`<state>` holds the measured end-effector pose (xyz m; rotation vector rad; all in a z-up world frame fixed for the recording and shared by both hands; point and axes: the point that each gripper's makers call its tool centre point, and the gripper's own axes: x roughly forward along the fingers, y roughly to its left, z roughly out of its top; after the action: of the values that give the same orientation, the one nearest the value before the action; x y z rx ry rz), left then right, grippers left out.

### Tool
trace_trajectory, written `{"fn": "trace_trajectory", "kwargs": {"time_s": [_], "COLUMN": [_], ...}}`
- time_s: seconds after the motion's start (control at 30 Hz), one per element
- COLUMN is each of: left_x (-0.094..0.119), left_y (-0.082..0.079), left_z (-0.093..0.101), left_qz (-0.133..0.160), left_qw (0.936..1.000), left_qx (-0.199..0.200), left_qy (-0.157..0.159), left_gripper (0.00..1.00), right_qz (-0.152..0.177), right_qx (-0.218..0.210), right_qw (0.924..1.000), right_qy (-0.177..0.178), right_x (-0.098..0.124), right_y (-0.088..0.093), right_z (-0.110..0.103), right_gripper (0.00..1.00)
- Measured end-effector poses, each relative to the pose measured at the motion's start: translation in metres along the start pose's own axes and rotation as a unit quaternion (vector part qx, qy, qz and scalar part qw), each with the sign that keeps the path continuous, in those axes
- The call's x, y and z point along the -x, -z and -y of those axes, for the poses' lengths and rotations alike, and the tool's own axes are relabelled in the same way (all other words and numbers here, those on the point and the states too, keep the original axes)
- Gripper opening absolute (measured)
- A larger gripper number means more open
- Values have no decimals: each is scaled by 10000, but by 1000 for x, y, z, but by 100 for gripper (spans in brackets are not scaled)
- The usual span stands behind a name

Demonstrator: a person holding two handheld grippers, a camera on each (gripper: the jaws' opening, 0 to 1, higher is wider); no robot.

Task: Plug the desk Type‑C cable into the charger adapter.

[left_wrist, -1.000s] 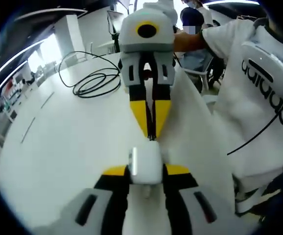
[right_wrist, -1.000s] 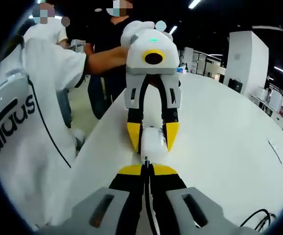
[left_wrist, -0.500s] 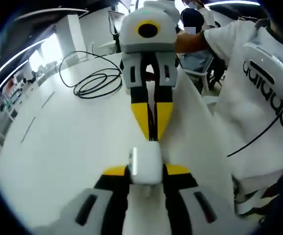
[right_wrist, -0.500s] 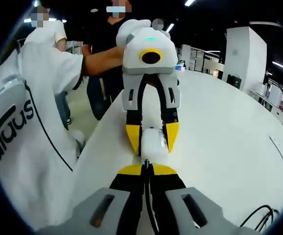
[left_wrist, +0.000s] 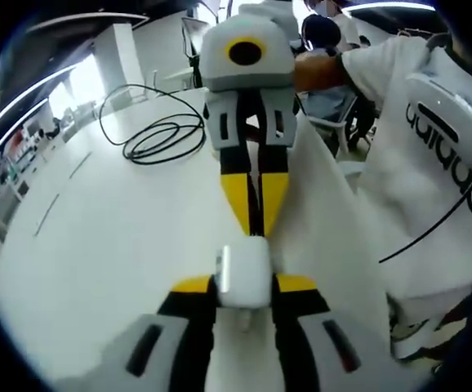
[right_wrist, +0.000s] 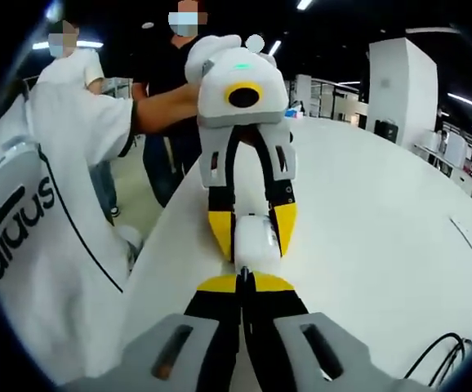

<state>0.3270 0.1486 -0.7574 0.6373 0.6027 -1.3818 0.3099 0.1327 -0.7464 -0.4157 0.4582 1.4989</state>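
In the left gripper view, my left gripper (left_wrist: 244,286) is shut on a white charger adapter (left_wrist: 242,273), held above the white desk (left_wrist: 113,237). My right gripper (left_wrist: 255,229) faces it from above, its yellow jaws shut on the black Type‑C cable's plug end, which meets the adapter's top face. In the right gripper view, the right gripper (right_wrist: 243,282) pinches the thin black cable (right_wrist: 245,327), its tip at the charger adapter (right_wrist: 256,238) held in the left gripper (right_wrist: 253,241). The plug itself is hidden between the jaws.
A coil of black cable (left_wrist: 161,135) lies on the desk behind the grippers, and a loop of black cable (right_wrist: 436,359) shows low in the right gripper view. A person in a white shirt (left_wrist: 432,163) stands at the desk edge; other people (right_wrist: 175,90) stand behind.
The right gripper has edged a little closer to the adapter, and the right gripper view has shifted slightly. Both grips are unchanged.
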Motion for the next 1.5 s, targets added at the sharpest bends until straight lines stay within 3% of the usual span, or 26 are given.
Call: {"fn": "trace_trajectory", "kwargs": {"time_s": [0.7, 0.8, 0.83, 1.13, 1.3, 1.4, 1.5], "left_x": [-3, -3, -3, -3, -3, -3, -3], "left_y": [0, 0, 0, 0, -1, -1, -1], "left_z": [0, 0, 0, 0, 0, 0, 0], "left_qz": [-69, -82, -63, 47, 69, 92, 112], "left_qw": [9999, 9999, 9999, 9999, 9999, 9999, 9999], "left_qx": [95, 93, 101, 106, 90, 96, 100], "left_qy": [-12, -13, -12, -34, -29, -32, -42], "left_gripper": [26, 26, 26, 26, 26, 26, 26], "right_qz": [11, 56, 88, 233, 402, 553, 737], "right_qx": [26, 88, 312, 460, 431, 334, 300], "right_qw": [9999, 9998, 9992, 9984, 9979, 9975, 9961], "right_qy": [145, 176, 214, 236, 254, 284, 388], "right_x": [-4, -5, -5, -4, -1, 3, 10], "right_y": [-1, -2, -3, -3, -4, -7, -12], "right_z": [2, 2, 2, 0, -3, -2, 0], "right_gripper": [0, 2, 2, 4, 17, 18, 25]}}
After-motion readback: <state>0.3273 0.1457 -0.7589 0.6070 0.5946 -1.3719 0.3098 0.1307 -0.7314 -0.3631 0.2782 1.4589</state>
